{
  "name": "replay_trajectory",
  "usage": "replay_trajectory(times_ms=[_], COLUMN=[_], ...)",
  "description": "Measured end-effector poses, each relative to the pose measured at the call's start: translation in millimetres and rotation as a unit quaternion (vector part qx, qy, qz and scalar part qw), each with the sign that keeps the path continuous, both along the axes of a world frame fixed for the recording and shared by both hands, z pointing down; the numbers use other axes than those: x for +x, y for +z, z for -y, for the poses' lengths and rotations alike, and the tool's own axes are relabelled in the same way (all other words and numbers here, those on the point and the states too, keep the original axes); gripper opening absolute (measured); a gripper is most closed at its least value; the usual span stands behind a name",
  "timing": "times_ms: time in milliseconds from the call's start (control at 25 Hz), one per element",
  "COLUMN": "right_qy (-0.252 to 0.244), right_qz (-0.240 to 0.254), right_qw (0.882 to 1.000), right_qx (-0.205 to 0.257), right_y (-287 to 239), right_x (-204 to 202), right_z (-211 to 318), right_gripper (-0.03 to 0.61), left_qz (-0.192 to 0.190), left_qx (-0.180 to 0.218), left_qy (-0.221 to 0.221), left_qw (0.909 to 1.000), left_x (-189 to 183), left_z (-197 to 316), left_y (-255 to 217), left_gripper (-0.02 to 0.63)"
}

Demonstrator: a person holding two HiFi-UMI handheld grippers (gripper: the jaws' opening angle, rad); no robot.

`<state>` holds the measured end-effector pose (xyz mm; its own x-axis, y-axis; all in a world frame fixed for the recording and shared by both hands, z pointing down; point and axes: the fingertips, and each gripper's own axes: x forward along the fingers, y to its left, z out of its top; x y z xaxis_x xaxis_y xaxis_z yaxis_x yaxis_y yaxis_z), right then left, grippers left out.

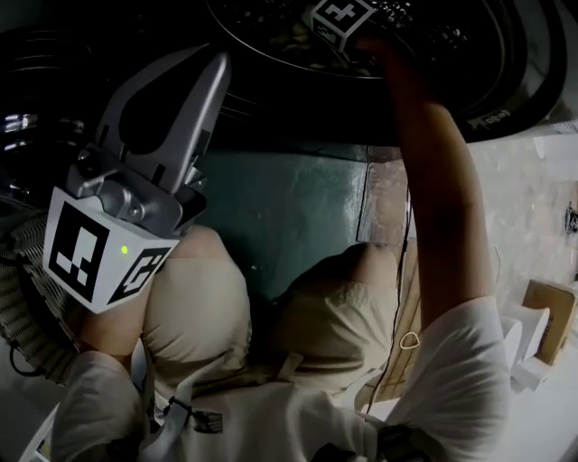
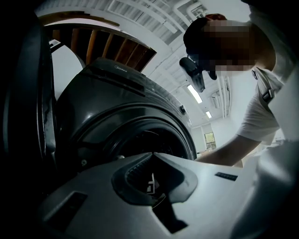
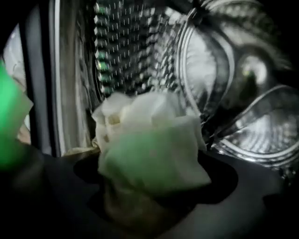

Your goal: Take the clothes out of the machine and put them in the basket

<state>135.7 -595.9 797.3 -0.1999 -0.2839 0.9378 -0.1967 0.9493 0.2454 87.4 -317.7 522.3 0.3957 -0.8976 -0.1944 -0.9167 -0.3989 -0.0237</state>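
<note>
A bunch of pale cloth (image 3: 149, 144) lies in the steel drum (image 3: 126, 42) of the dark washing machine (image 2: 117, 93). My right gripper (image 3: 154, 163) points down into the drum with its jaws spread wide on either side of the cloth, not pressing on it. From the head view only its marker cube (image 1: 341, 23) shows, inside the round door opening (image 1: 506, 99). My left gripper (image 1: 219, 61) hangs outside the machine at the left, shut and empty, its tips meeting (image 2: 152, 154). A woven basket (image 1: 23, 298) shows at the left edge below it.
The person kneels before the machine, knees (image 1: 194, 298) close to its front. The open machine door (image 2: 23, 93) stands at the left. A cardboard box (image 1: 546, 316) and white objects lie on the floor at the right.
</note>
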Motion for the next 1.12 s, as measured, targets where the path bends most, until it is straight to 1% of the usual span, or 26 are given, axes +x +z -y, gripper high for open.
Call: replay_trajectory(times_ms=[80,240,360,440,520,600,640,680,760,840,920,1000,1040,1120], right_qy=[-0.006,-0.021,-0.035,-0.044,-0.049,-0.058,-0.063,-0.067,-0.071,-0.071,-0.075,-0.088,-0.094,-0.1], right_qz=[-0.025,-0.035,-0.054,-0.058,-0.052,-0.036,-0.025,-0.01,0.03,0.085,0.152,0.213,0.234,0.251], right_qw=[1.0,0.998,0.997,0.996,0.996,0.997,0.997,0.998,0.997,0.994,0.985,0.973,0.967,0.962], right_qx=[-0.013,-0.04,-0.047,-0.047,-0.044,-0.031,-0.02,-0.01,0.007,0.021,0.028,0.03,0.033,0.046], right_y=[13.6,38.2,43.8,44.2,39.8,28.6,21.2,13.7,-0.8,-19.7,-45.0,-72.7,-85.2,-102.5], right_x=[-1.6,-6.5,-9.4,-11.1,-11.4,-12.9,-15.3,-18.9,-26.3,-32.7,-40.9,-47.6,-46.5,-37.0], right_z=[-0.1,0.2,-6.2,-9.5,-11.1,-13.9,-15.6,-18.0,-25.3,-33.5,-43.5,-56.0,-62.1,-72.5], right_gripper=[0.552,0.541,0.451,0.394,0.328,0.251,0.218,0.202,0.188,0.183,0.183,0.183,0.183,0.184], left_qz=[0.004,0.018,0.027,0.024,0.015,0.008,0.005,0.002,-0.005,-0.005,0.003,0.022,0.035,0.058], left_qx=[0.0,-0.004,-0.001,-0.001,0.0,0.003,0.005,0.006,0.005,0.008,0.015,0.029,0.037,0.048], left_qy=[-0.006,-0.016,-0.019,-0.017,-0.009,-0.001,0.001,0.0,0.0,0.003,0.0,-0.013,-0.021,-0.03], left_qw=[1.0,0.9997,0.9995,0.9996,0.9998,1.0,1.0,1.0,1.0,0.9999,0.9999,0.9993,0.9985,0.9967], left_x=[-5.6,-13.1,-16.3,-17.6,-17.3,-16.9,-17.5,-18.5,-18.7,-16.8,-16.6,-20.3,-22.0,-22.1], left_z=[-4.3,-6.6,-4.4,-1.7,1.2,2.4,2.5,2.6,2.7,3.0,3.3,3.5,3.4,2.7], left_y=[-1.5,-0.4,0.5,2.5,3.9,3.8,3.6,3.9,5.8,5.7,3.5,0.4,-1.2,-3.6], left_gripper=[0.014,0.014,0.014,0.014,0.014,0.014,0.014,0.014,0.014,0.014,0.014,0.014,0.014,0.014])
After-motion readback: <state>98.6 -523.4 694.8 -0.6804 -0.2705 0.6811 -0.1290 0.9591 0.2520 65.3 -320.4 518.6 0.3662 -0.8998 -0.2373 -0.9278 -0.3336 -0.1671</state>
